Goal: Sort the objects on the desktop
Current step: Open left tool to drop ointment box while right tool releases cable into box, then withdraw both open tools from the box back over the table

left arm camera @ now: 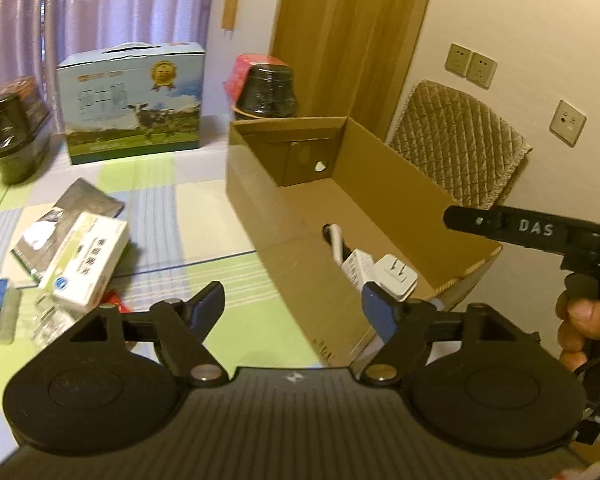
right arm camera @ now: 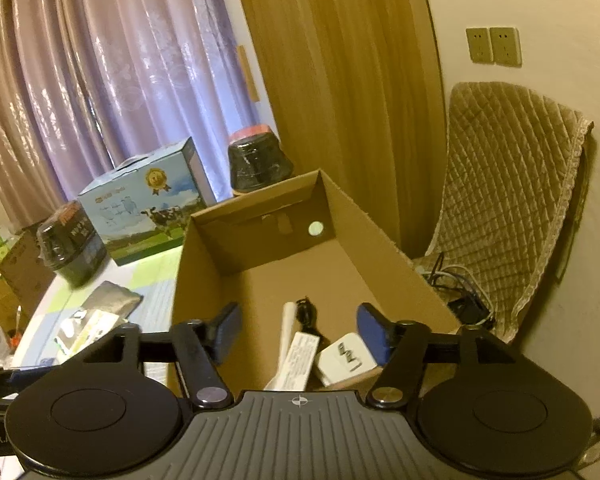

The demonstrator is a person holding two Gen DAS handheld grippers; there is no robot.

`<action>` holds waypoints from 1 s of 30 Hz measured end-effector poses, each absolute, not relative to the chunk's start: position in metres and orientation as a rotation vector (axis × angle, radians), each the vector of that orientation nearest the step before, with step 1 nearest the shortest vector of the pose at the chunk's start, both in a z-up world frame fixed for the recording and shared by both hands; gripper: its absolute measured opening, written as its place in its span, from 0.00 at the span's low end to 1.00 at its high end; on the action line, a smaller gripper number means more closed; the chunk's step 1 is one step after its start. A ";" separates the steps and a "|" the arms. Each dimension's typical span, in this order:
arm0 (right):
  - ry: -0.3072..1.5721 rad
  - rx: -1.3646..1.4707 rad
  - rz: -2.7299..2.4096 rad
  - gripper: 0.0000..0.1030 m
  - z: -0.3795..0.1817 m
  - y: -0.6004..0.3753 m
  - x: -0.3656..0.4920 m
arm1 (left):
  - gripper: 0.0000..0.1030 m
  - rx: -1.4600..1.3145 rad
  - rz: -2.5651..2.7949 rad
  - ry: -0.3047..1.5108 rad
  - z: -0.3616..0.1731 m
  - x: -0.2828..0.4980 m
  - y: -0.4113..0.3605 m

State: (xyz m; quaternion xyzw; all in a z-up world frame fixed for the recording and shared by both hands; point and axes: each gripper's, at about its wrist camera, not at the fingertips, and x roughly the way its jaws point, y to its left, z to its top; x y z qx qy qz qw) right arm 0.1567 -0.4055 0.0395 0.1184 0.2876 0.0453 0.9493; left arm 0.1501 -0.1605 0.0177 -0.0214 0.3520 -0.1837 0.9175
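**Both grippers empty at the cardboard box**

Currently the left gripper (left arm camera: 294, 312) hangs with jaws spread and nothing between them, above the near left wall of the cardboard box (left arm camera: 260, 216). To its left on the checked tablecloth (left arm camera: 204, 208) lie a white and green carton (left arm camera: 85, 258) and a dark pouch (left arm camera: 66, 224). The right gripper (right arm camera: 298, 330) is likewise spread and empty, over the box's near end. Directly below and ahead of its fingers, on the box floor, lie a white charger (right arm camera: 346, 358), a white label-printed box (right arm camera: 298, 362) and a black cable (right arm camera: 306, 312).
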 end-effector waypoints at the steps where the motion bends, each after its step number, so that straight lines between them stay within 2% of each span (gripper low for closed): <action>1: 0.584 0.241 0.093 0.68 0.041 -0.403 0.154 | 0.75 -0.046 -0.373 0.723 0.018 0.147 -0.157; 6: 0.582 0.245 0.095 0.85 0.047 -0.391 0.141 | 0.83 -0.041 -0.352 0.713 0.023 0.132 -0.144; 13: 0.579 0.231 0.117 0.98 0.056 -0.369 0.126 | 0.97 -0.032 -0.308 0.678 0.029 0.114 -0.123; 30: 0.603 0.199 0.224 0.98 0.062 -0.301 0.105 | 0.99 -0.070 -0.160 0.711 0.022 0.074 -0.041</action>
